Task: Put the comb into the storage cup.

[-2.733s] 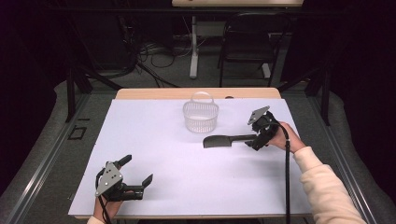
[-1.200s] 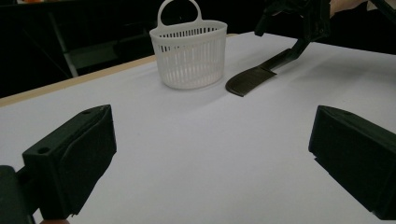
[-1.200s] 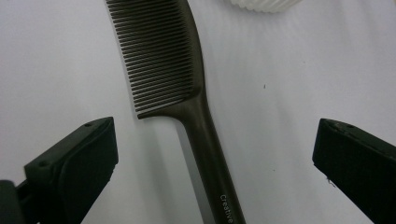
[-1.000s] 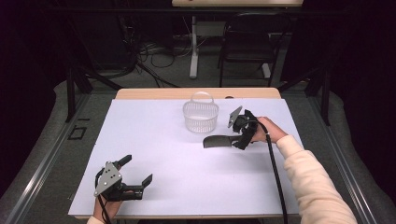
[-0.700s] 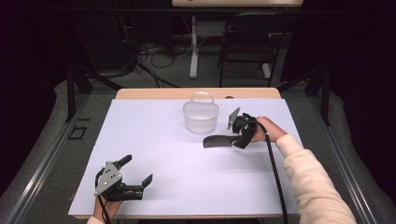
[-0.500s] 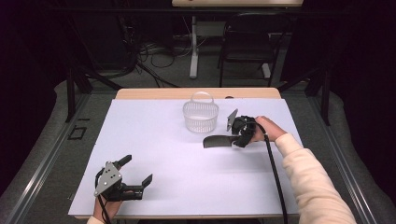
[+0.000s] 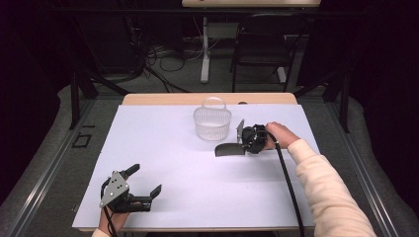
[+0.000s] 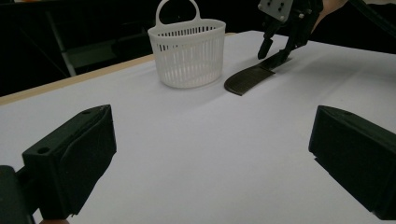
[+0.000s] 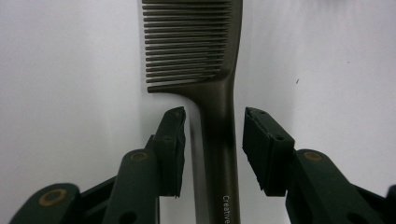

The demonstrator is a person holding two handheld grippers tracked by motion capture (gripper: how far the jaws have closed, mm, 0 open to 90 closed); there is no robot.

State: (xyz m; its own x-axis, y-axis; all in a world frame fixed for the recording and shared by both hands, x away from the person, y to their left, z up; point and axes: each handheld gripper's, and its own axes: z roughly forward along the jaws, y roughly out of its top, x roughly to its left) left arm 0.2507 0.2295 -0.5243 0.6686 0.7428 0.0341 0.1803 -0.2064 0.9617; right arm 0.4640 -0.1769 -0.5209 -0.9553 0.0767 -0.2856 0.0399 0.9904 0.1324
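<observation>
Since the earlier frames, my right tool (image 7: pixel 245 141) had travelled leftward across the white surface (image 7: pixel 163 148) and come down over the comb's handle, while my left tool (image 7: pixel 141 183) had stayed where it was.

At the near left corner of the surface, my left hand (image 7: pixel 109 220) held the left tool low, its jaws spread wide with nothing between them. In the left gripper view those two black jaws framed bare white surface.

Toward the middle, near the far edge, stood a white slatted basket (image 7: pixel 212 122) with a loop handle, upright.

Just right of the basket and slightly nearer to me lay a dark comb (image 7: pixel 228 149), flat on the surface, its teeth end pointing left and its handle pointing right.

My right tool was at the handle. In the right gripper view the jaws stood one on each side of the comb's handle (image 9: pixel 219 140), released, with a narrow gap on both sides. My right hand (image 7: pixel 279 136) and pale sleeve (image 7: pixel 326 192) reached in from the lower right.
</observation>
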